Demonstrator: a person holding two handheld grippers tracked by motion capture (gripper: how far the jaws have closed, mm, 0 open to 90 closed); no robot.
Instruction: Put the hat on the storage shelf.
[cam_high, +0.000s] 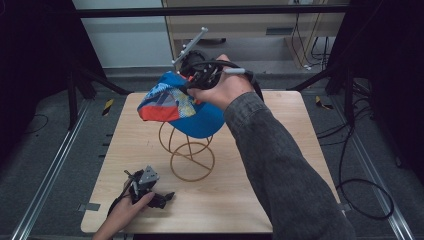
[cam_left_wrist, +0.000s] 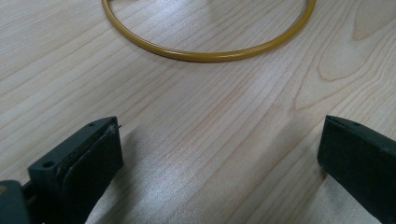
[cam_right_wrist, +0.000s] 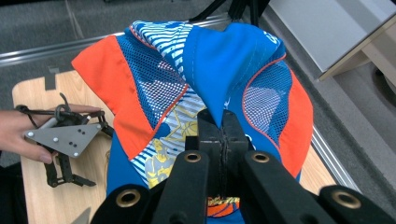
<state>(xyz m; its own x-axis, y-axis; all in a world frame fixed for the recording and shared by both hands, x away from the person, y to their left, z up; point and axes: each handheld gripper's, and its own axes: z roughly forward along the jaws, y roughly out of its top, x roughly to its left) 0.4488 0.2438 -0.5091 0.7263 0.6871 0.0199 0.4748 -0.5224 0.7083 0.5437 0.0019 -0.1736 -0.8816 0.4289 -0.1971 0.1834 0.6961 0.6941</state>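
Right hand-held gripper (cam_right_wrist: 223, 135) clamped on the blue cap (cam_right_wrist: 205, 79), held above the wire stand (cam_high: 189, 152)

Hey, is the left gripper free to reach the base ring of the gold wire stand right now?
Probably yes. The left gripper rests with open, empty jaws on bare table, facing the wire stand; the cap is held above by the right gripper.

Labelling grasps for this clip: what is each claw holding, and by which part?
Right claw pinches the cap by a fold of its crown fabric. Left claw is open, holding nothing.
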